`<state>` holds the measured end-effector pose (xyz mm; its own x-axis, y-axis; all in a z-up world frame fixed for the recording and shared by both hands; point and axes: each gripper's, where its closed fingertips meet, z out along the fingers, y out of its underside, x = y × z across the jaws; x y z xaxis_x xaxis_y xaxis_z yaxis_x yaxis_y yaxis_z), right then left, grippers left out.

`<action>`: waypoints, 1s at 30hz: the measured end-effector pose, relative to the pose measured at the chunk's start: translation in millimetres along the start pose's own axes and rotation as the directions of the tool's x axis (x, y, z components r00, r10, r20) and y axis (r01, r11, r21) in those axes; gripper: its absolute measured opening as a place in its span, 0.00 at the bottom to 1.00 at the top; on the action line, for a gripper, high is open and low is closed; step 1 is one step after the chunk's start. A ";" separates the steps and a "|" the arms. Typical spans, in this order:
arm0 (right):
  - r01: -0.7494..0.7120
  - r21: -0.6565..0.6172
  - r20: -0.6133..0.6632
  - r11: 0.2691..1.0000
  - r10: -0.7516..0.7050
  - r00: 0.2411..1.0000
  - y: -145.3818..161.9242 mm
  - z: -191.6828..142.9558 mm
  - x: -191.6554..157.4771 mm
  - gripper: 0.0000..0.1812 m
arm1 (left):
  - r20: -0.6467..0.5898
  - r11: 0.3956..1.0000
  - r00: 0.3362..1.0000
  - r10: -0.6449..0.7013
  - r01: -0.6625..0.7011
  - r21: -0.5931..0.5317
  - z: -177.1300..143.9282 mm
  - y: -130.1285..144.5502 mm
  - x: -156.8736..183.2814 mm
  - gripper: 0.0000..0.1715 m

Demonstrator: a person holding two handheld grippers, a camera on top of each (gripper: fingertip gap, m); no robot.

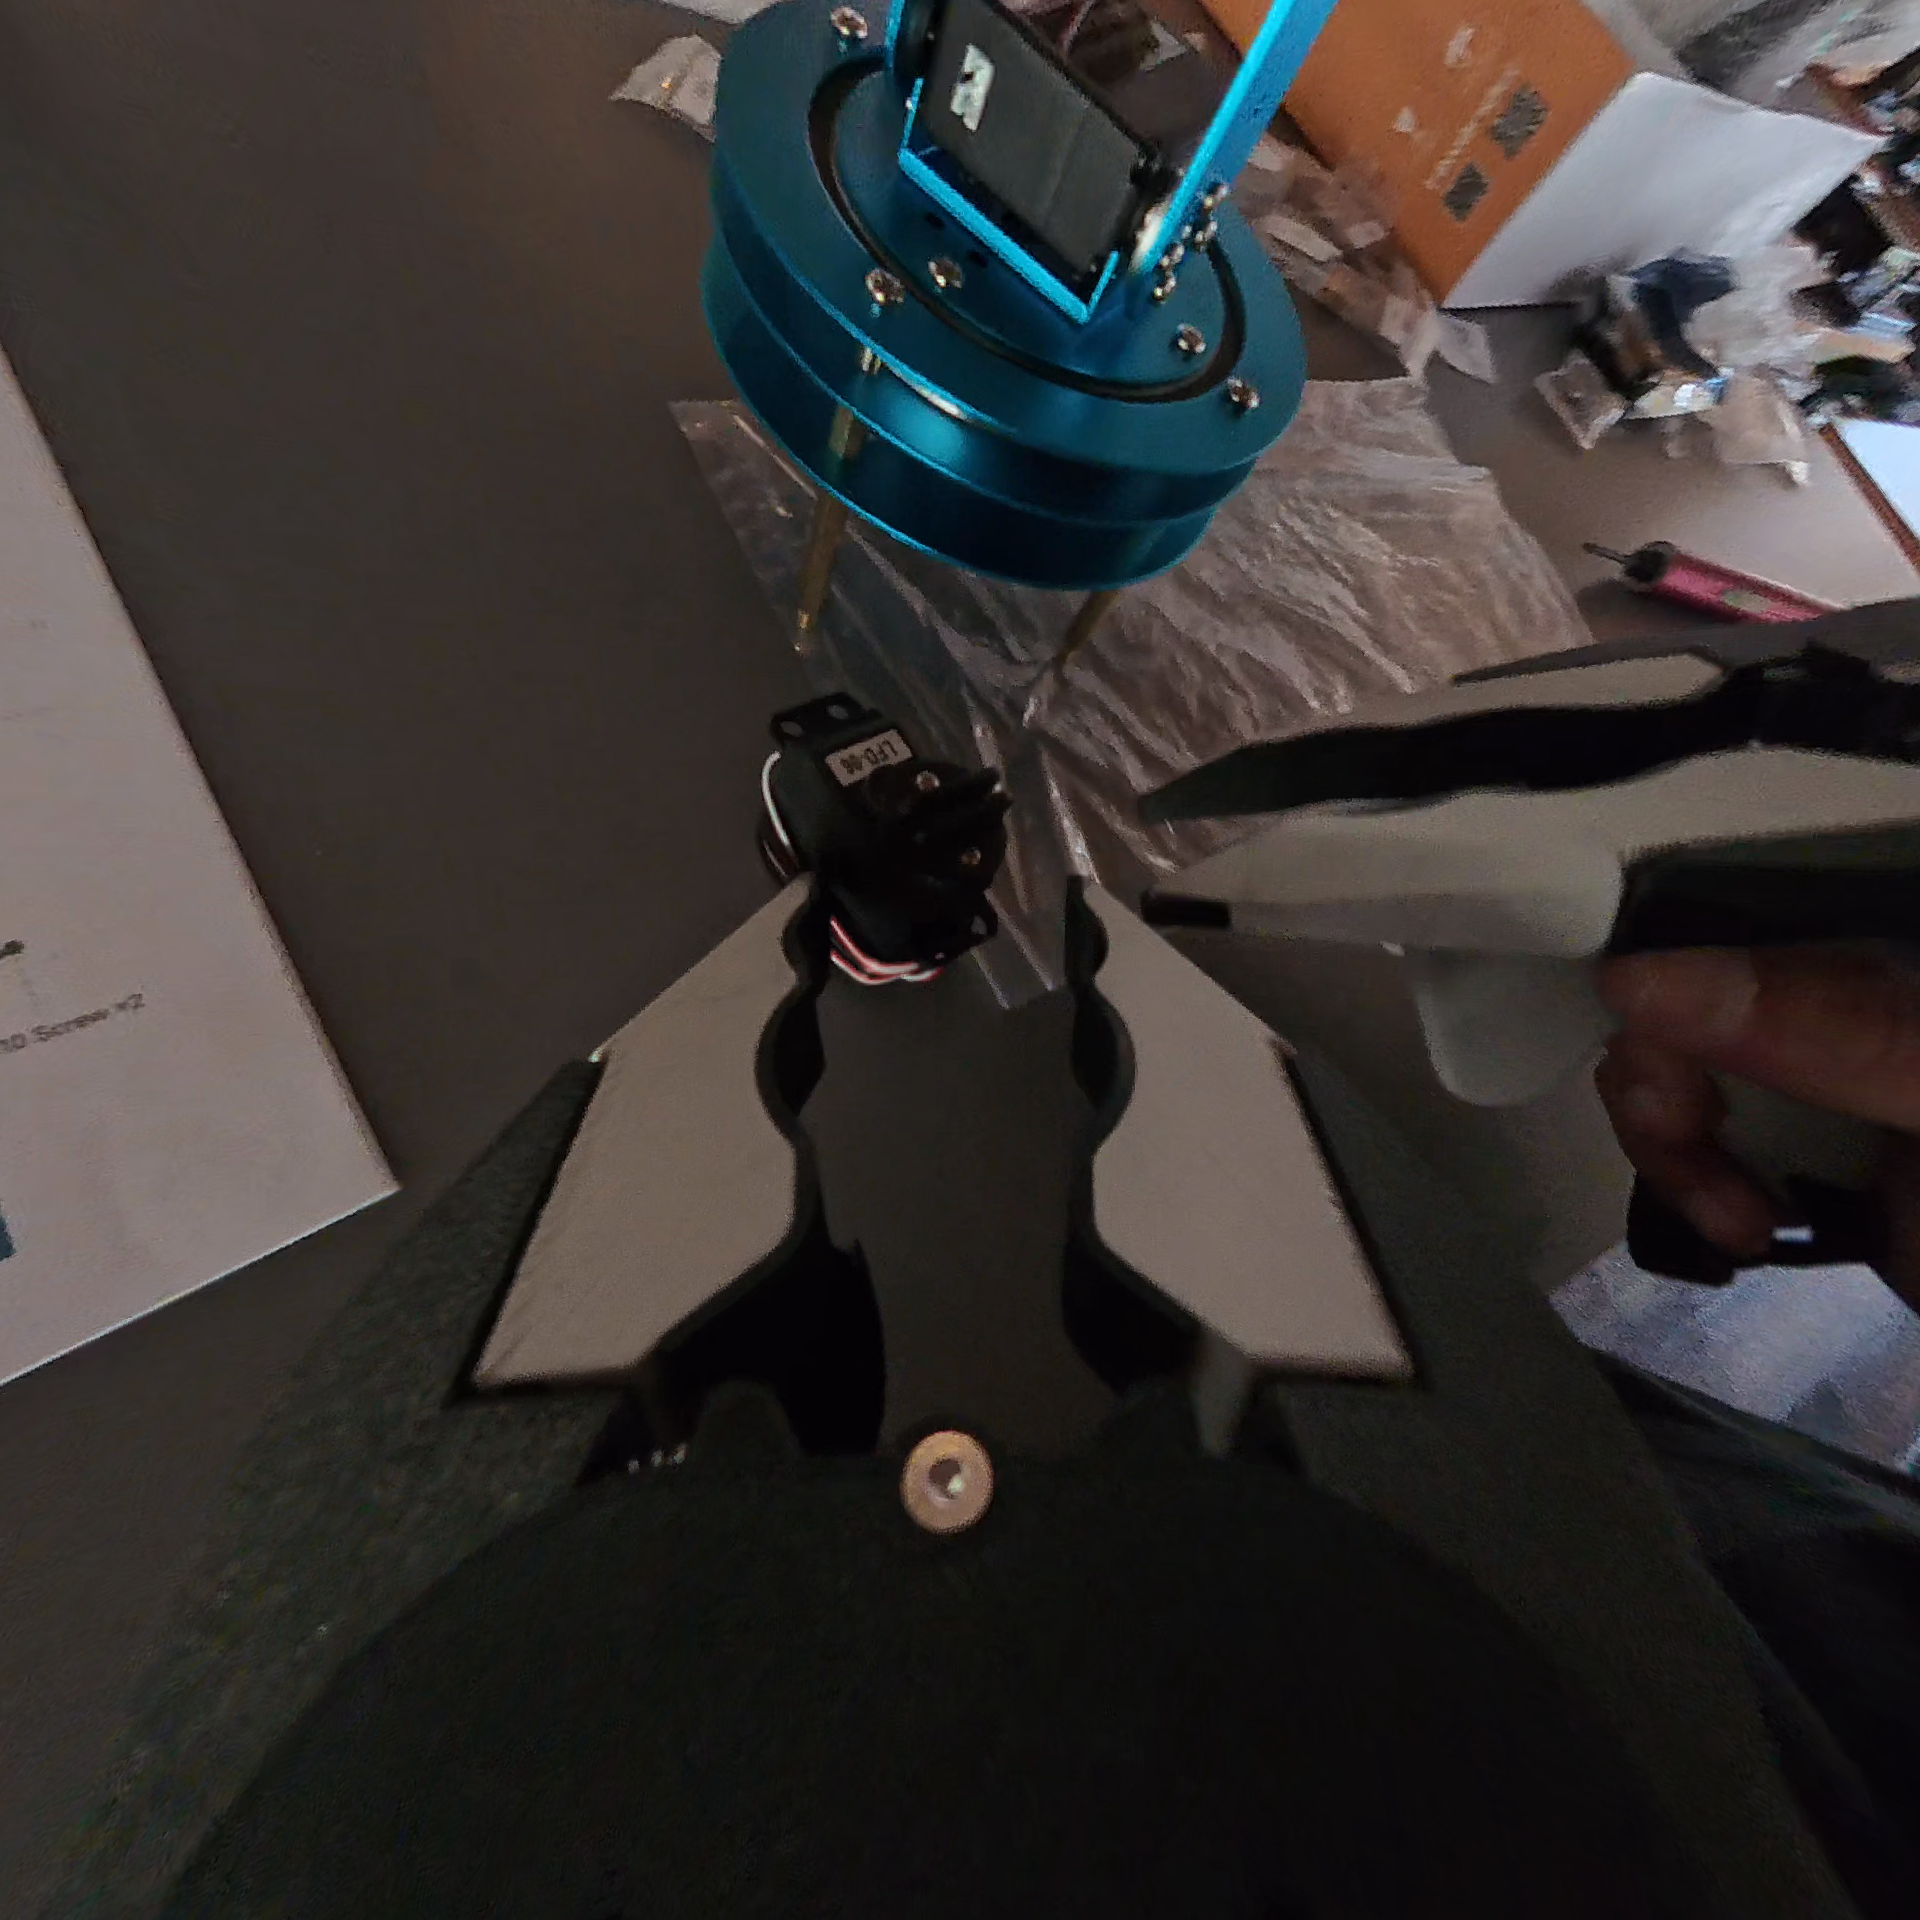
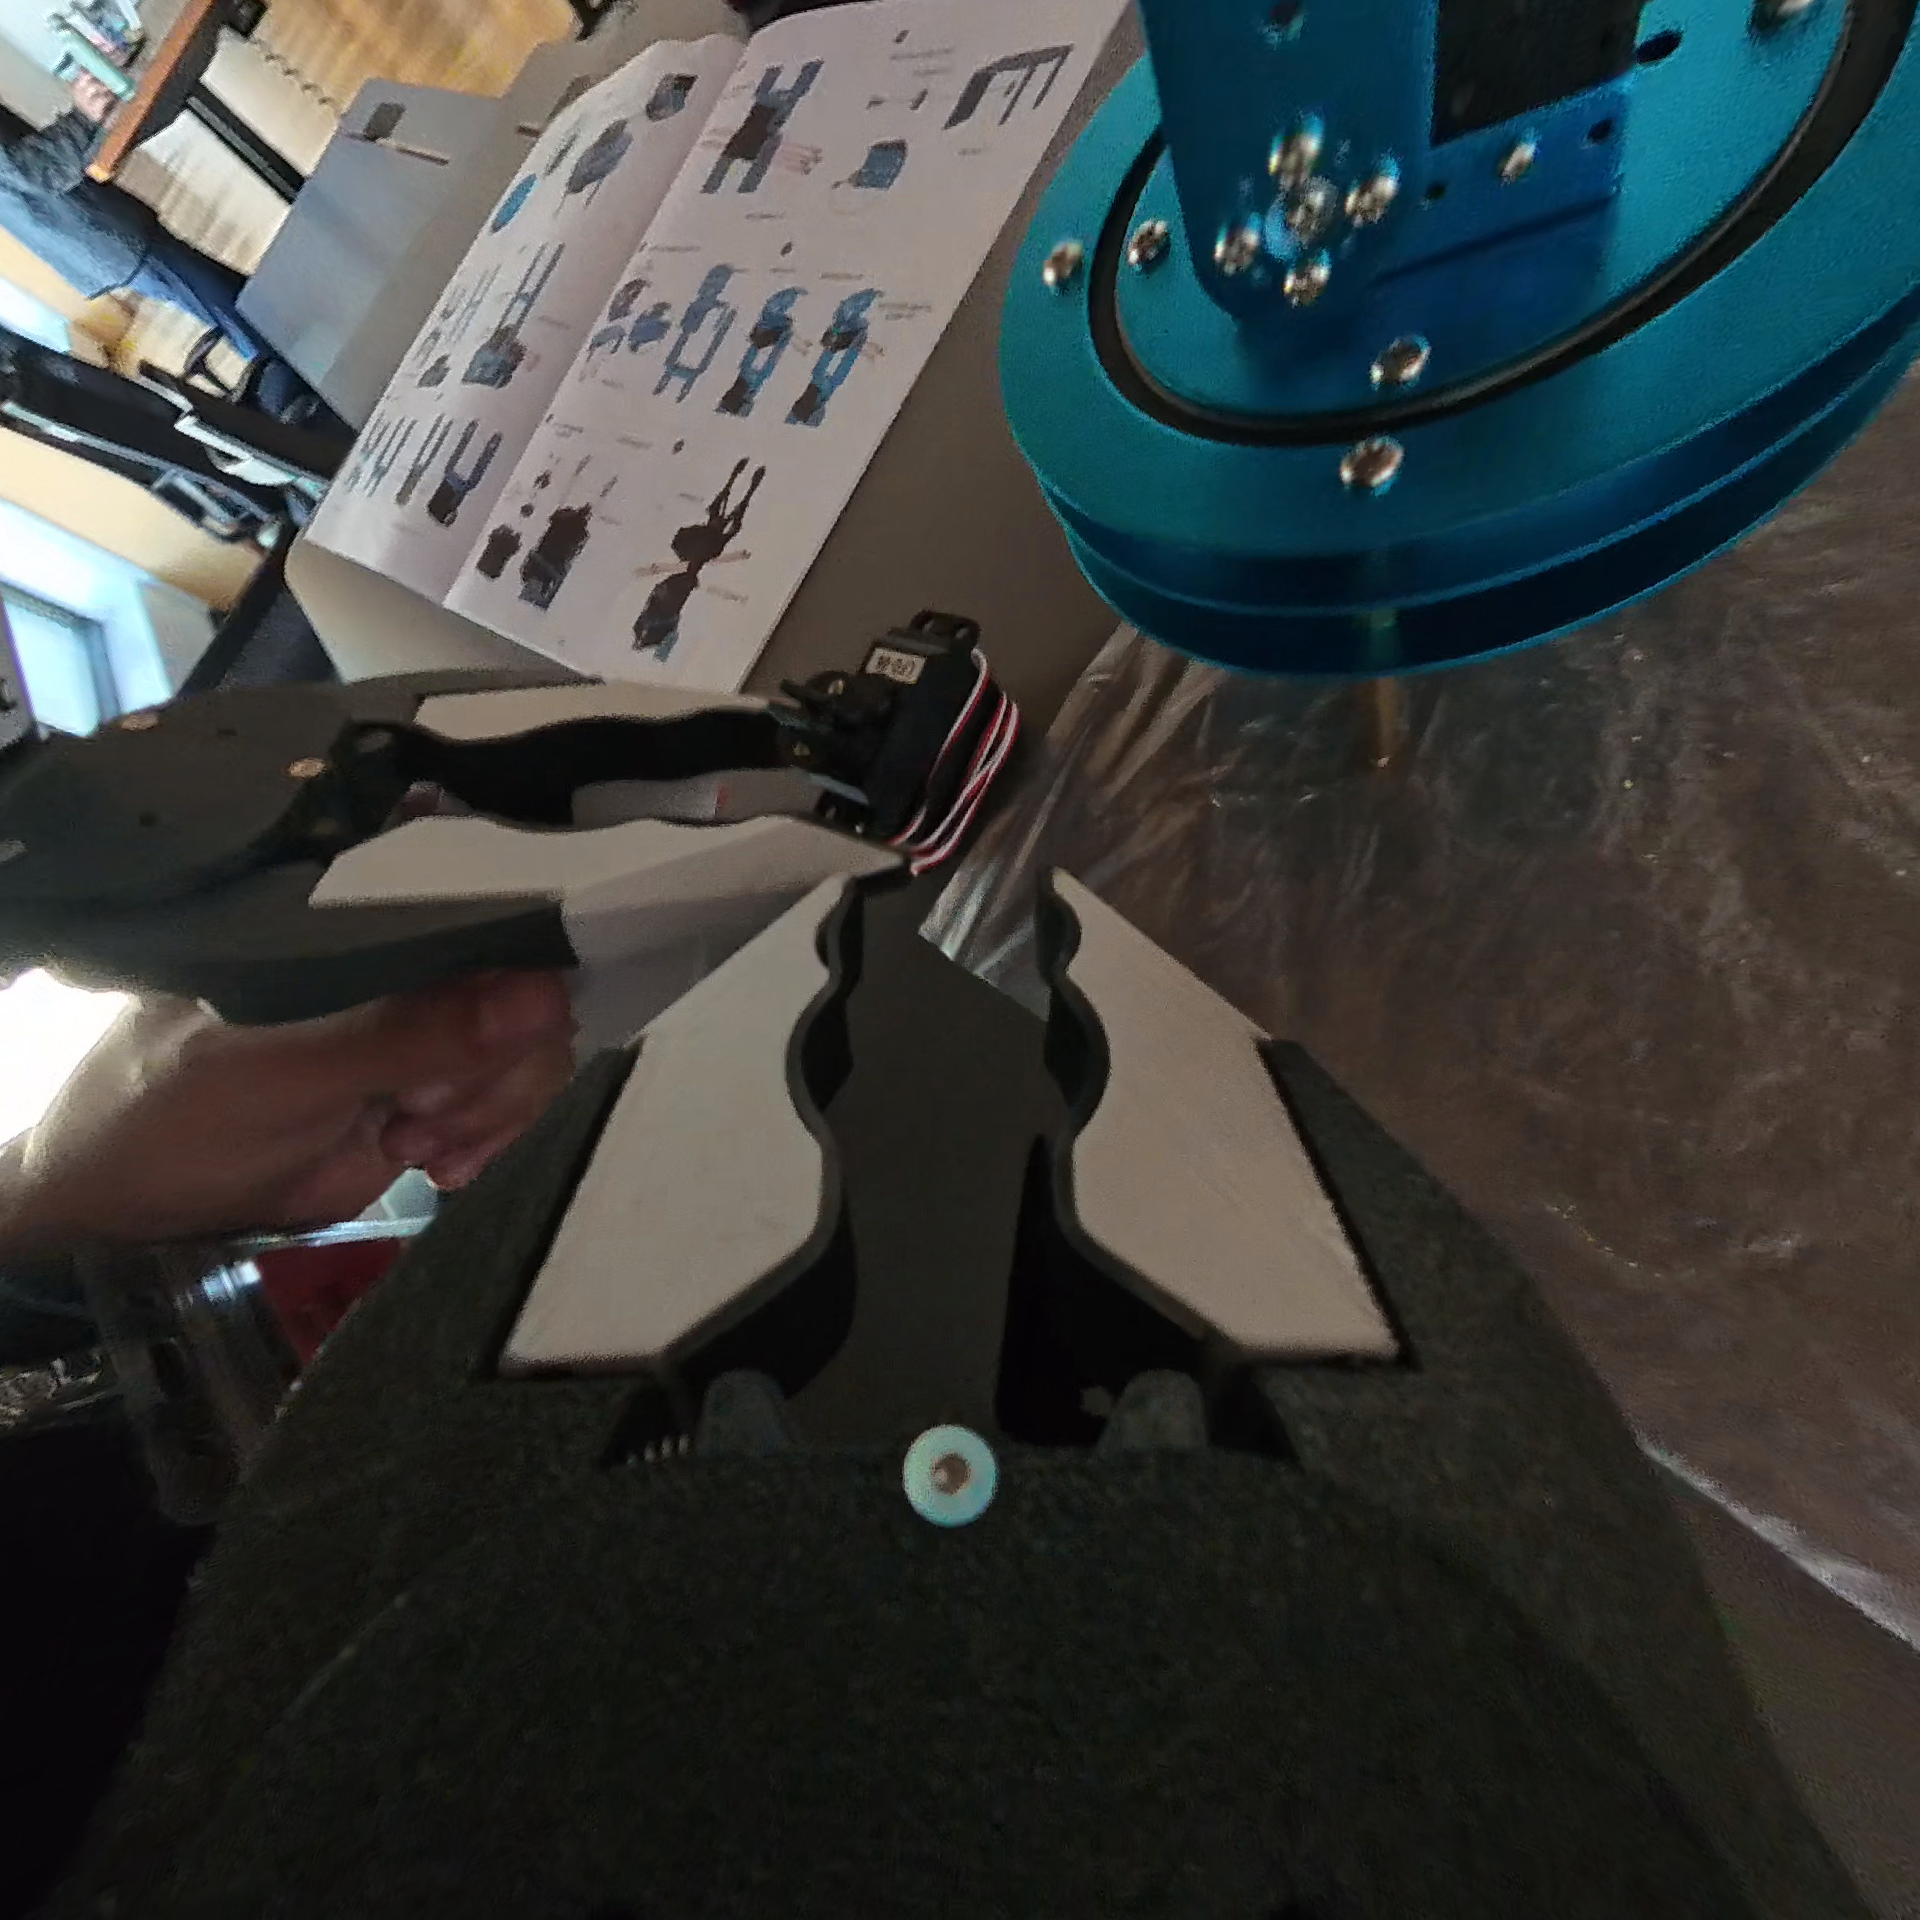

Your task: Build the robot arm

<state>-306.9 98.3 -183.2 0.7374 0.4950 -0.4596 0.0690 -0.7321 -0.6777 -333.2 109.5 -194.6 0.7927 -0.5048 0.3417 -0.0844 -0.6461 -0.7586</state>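
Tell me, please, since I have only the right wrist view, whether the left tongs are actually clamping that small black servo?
Observer: No. The left wrist view shows the left tongs open. The black servo sits at one fingertip, with a clear gap to the other.
Operator: Does anything lie out past my right tongs?
Observer: Yes, a pink-red tool lies on the table beyond the right tongs.
Operator: What holds up the blue round base?
Observer: Two thin brass legs show beneath the blue round base.

Two close wrist views along facing tongs, sharing the blue round base (image 1: 1003, 343) and servo (image 2: 894, 727).
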 end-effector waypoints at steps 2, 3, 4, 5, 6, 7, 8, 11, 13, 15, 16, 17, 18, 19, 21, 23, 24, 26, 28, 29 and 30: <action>0.011 0.023 -0.053 1.000 -0.009 0.999 -7.6 -1.7 0.1 0.19 | -0.066 1.000 0.998 0.003 -0.003 -0.007 -3.4 2.9 5.8 0.26; 0.022 0.032 -0.080 0.999 -0.019 0.997 -11.5 -2.4 0.5 0.19 | -0.091 1.000 0.996 0.006 -0.007 -0.016 -4.9 4.8 8.4 0.26; 0.033 0.037 -0.107 0.999 -0.029 0.994 -14.7 -2.5 0.9 0.21 | -0.116 0.999 0.993 0.020 -0.023 -0.024 -7.0 6.7 11.3 0.24; 0.044 0.033 -0.116 0.998 -0.040 0.992 -16.2 -1.1 -1.0 0.21 | -0.132 0.999 0.991 0.038 -0.042 -0.024 -9.2 7.5 12.9 0.23; 0.052 0.013 -0.111 0.999 -0.050 0.993 -14.4 2.5 -4.4 0.21 | -0.153 0.998 0.986 0.058 -0.062 -0.022 -11.4 8.2 15.2 0.23; 0.054 -0.019 -0.117 0.998 -0.056 0.992 -10.6 7.5 -6.2 0.22 | -0.180 0.996 0.981 0.074 -0.080 -0.024 -13.3 9.9 17.7 0.23; 0.058 -0.041 -0.133 0.997 -0.063 0.989 -7.9 12.6 -6.9 0.23 | -0.200 0.994 0.976 0.090 -0.099 -0.035 -15.2 13.0 18.3 0.23; 0.107 -0.084 -0.196 0.991 -0.122 0.973 -6.2 22.9 -8.2 0.29 | -0.180 0.987 0.974 0.139 -0.151 -0.055 -25.7 20.1 2.0 0.23; 0.130 -0.088 -0.243 0.988 -0.148 0.959 -7.9 27.9 -9.5 0.34 | -0.161 0.984 0.973 0.166 -0.174 -0.041 -36.6 20.3 -12.4 0.23; 0.140 -0.082 -0.285 0.987 -0.158 0.945 -7.1 34.9 -11.3 0.38 | -0.134 0.983 0.975 0.179 -0.183 -0.021 -46.4 17.6 -27.9 0.23; 0.150 -0.092 -0.313 0.984 -0.172 0.934 -4.8 38.5 -9.9 0.37 | -0.124 0.983 0.976 0.180 -0.183 -0.020 -49.9 16.7 -34.9 0.23; 0.170 -0.101 -0.321 0.980 -0.194 0.927 -3.6 42.8 -10.8 0.34 | -0.112 0.983 0.977 0.179 -0.183 -0.019 -52.3 15.3 -41.6 0.23; 0.192 -0.100 -0.337 0.976 -0.215 0.917 -5.1 45.4 -10.1 0.28 | -0.097 0.983 0.979 0.179 -0.182 -0.017 -54.0 13.7 -47.9 0.22; 0.212 -0.091 -0.360 0.973 -0.231 0.904 -8.9 46.2 -7.7 0.20 | -0.084 0.983 0.980 0.179 -0.181 -0.014 -55.1 11.9 -53.3 0.22; 0.223 -0.113 -0.361 0.968 -0.249 0.899 -10.7 46.4 -5.5 0.14 | -0.062 0.983 0.982 0.180 -0.181 -0.010 -55.7 8.5 -60.6 0.22; 0.243 -0.123 -0.345 0.962 -0.271 0.899 -13.0 38.2 -4.2 0.12 | -0.046 0.984 0.983 0.180 -0.181 -0.003 -56.4 4.7 -64.1 0.22; 0.265 -0.122 -0.316 0.956 -0.291 0.903 -15.3 31.6 -5.9 0.12 | -0.042 0.984 0.983 0.179 -0.179 0.000 -56.7 2.9 -64.3 0.22; 0.317 -0.132 -0.234 0.939 -0.340 0.911 -19.6 9.5 -10.4 0.12 | -0.045 0.984 0.983 0.176 -0.176 0.003 -57.0 0.7 -63.4 0.22; 0.382 -0.177 -0.231 0.907 -0.416 0.880 -20.8 -30.4 9.4 0.12 | -0.043 0.985 0.984 0.172 -0.172 0.006 -57.7 -1.1 -64.5 0.21; 0.402 -0.179 -0.211 0.898 -0.434 0.876 -20.9 -51.7 21.8 0.12 | -0.040 0.984 0.983 0.178 -0.178 0.005 -57.9 -1.6 -65.5 0.22; 0.385 -0.179 -0.172 0.906 -0.414 0.894 -18.2 -70.2 35.5 0.12 | -0.033 0.982 0.981 0.189 -0.189 0.004 -58.0 -1.6 -67.2 0.22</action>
<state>-234.8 96.3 -147.0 0.7462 0.6649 -0.0320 0.4661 -0.5562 -0.6881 -421.3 111.3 -184.2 0.7421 -0.6366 0.2098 -0.2309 -0.5367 -0.8116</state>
